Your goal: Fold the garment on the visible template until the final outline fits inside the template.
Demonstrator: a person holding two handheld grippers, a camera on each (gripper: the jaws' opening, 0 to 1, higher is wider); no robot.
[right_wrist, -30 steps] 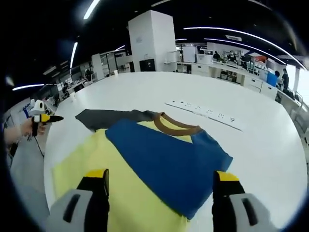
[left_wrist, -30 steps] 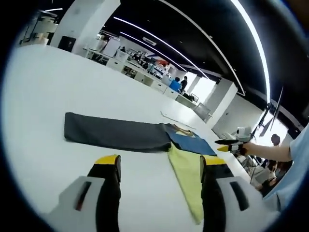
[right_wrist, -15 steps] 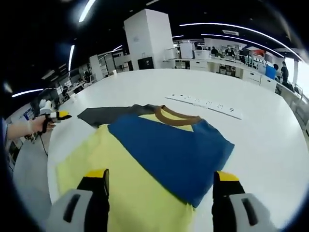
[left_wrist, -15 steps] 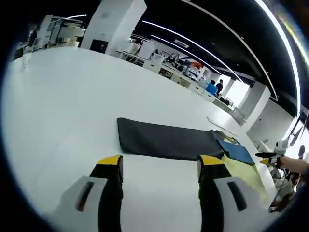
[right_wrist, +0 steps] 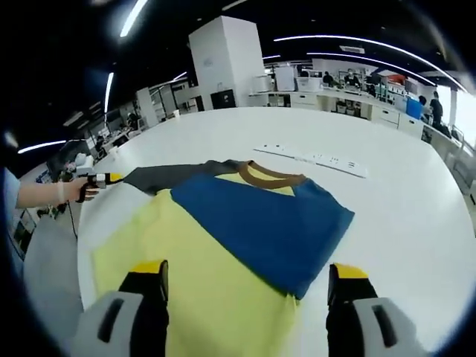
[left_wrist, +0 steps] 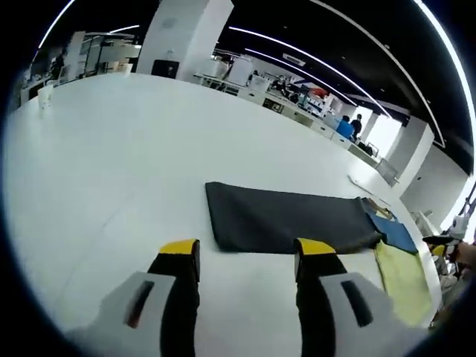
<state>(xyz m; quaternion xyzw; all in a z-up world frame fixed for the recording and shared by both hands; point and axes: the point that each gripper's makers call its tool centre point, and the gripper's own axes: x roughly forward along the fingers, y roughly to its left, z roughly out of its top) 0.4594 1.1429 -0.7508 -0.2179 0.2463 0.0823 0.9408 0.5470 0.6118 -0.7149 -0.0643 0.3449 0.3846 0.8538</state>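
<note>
Since a second ago my left view has swung off the shirt: the dark template [left_wrist: 294, 220] now sits square ahead of my left gripper [left_wrist: 246, 256], with more bare white table [left_wrist: 111, 149] around it. That gripper hovers just short of the template's near edge, jaws wide and holding nothing. Beyond the template's right end I see the shirt [left_wrist: 398, 256], blue over yellow, and past it my right gripper at the edge of view.

From the right gripper [right_wrist: 247, 277], jaws wide and empty too, the shirt lies just ahead, its yellow body nearest, a blue fold across it, and the brown collar [right_wrist: 271, 177] further off. The template's grey end pokes out behind, near my left gripper. Farther on lies a power strip [right_wrist: 312, 159].
</note>
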